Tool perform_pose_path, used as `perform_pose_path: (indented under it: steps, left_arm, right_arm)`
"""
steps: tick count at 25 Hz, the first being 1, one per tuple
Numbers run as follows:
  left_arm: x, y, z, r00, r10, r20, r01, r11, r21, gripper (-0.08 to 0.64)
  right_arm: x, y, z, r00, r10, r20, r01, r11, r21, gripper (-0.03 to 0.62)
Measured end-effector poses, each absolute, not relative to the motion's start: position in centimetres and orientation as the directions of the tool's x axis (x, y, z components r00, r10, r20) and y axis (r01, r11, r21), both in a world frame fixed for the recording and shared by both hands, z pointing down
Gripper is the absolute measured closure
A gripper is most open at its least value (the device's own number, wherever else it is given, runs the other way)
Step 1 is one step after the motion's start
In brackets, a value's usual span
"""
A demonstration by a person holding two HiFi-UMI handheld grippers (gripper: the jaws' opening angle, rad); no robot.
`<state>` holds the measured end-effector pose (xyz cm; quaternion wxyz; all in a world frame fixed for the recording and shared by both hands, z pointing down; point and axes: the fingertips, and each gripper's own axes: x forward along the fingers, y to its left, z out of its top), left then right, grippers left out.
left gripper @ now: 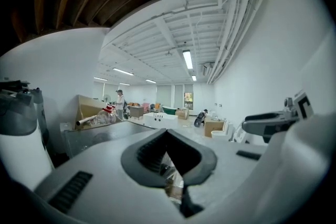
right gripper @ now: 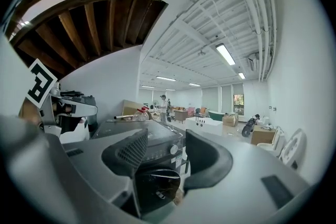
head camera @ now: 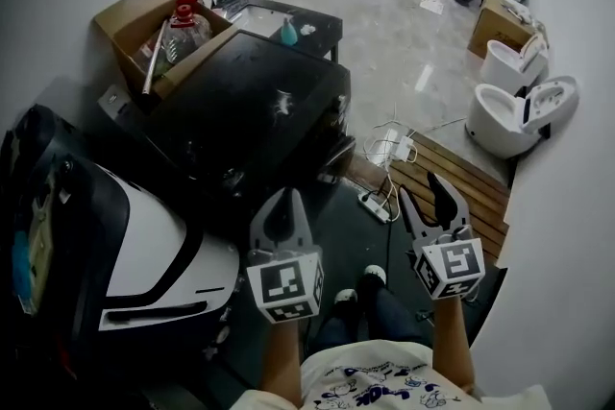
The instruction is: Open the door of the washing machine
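Observation:
The black washing machine stands ahead of me. Its round front door faces right and is closed. In the right gripper view the door shows low between the jaws, under the control knob. My left gripper hovers near the machine's front lower corner, its fingertips together and holding nothing. In its own view the left gripper has its pads meeting at the tip. My right gripper is further right over the floor, jaws apart and empty. The right gripper points at the machine from a short distance.
A white and black appliance stands close on the left. A power strip with cables lies on the floor by a wooden slat platform. Toilets line the right wall. A cardboard box is behind the machine. My feet are below.

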<state>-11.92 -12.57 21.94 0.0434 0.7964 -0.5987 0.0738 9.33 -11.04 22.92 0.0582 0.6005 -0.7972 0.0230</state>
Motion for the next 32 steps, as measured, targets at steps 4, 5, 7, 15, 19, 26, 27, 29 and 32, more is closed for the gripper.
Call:
perform_pose_path:
  steps: [4,5,7,15,19,26,27,29,32]
  left_arm:
    - [-11.3,-14.4,23.0,0.272,-0.942,0.197,-0.96,-0.28,-0.017,0.558]
    - [-11.3,-15.0,23.3,0.268,-0.942,0.202,-0.961,-0.277,-0.017,0.558]
    - [-11.1,-16.2,23.8,0.259,-0.943,0.21,-0.963,-0.269,-0.017,0.557]
    - [-8.6,-22.2,25.9,0.211,-0.945,0.248,-0.974,-0.226,-0.03,0.557]
    - [-7.3,-25.4,27.5,0.177,-0.944,0.279,-0.98,-0.194,-0.034,0.558]
    - [-5.6,-30.6,30.8,0.118,-0.932,0.344,-0.989,-0.142,-0.044,0.558]
    - [-5.4,-31.1,31.3,0.11,-0.929,0.355,-0.99,-0.135,-0.047,0.558]
    - [-5.2,-32.0,32.4,0.096,-0.922,0.375,-0.991,-0.124,-0.052,0.558]
    - [-4.7,-33.3,34.1,0.083,-0.911,0.404,-0.992,-0.115,-0.057,0.558]
  right_arm:
    - [10.1,-13.0,24.2,-0.274,-0.95,0.153,-0.959,0.281,0.026,0.372]
    - [10.2,-13.5,24.5,-0.276,-0.948,0.159,-0.959,0.284,0.023,0.371]
    - [10.5,-14.9,25.2,-0.285,-0.943,0.169,-0.956,0.292,0.016,0.372]
    - [12.1,-22.4,27.3,-0.376,-0.907,0.189,-0.923,0.385,0.013,0.371]
    - [12.8,-26.6,29.1,-0.443,-0.869,0.221,-0.887,0.46,0.028,0.371]
    - [13.2,-33.0,33.3,-0.567,-0.768,0.298,-0.796,0.604,0.044,0.372]
    - [13.2,-33.7,34.0,-0.58,-0.753,0.31,-0.784,0.62,0.038,0.371]
    - [13.3,-35.0,35.4,-0.605,-0.724,0.332,-0.763,0.646,0.02,0.371]
    - [13.3,-36.6,37.7,-0.634,-0.682,0.363,-0.733,0.681,-0.001,0.372]
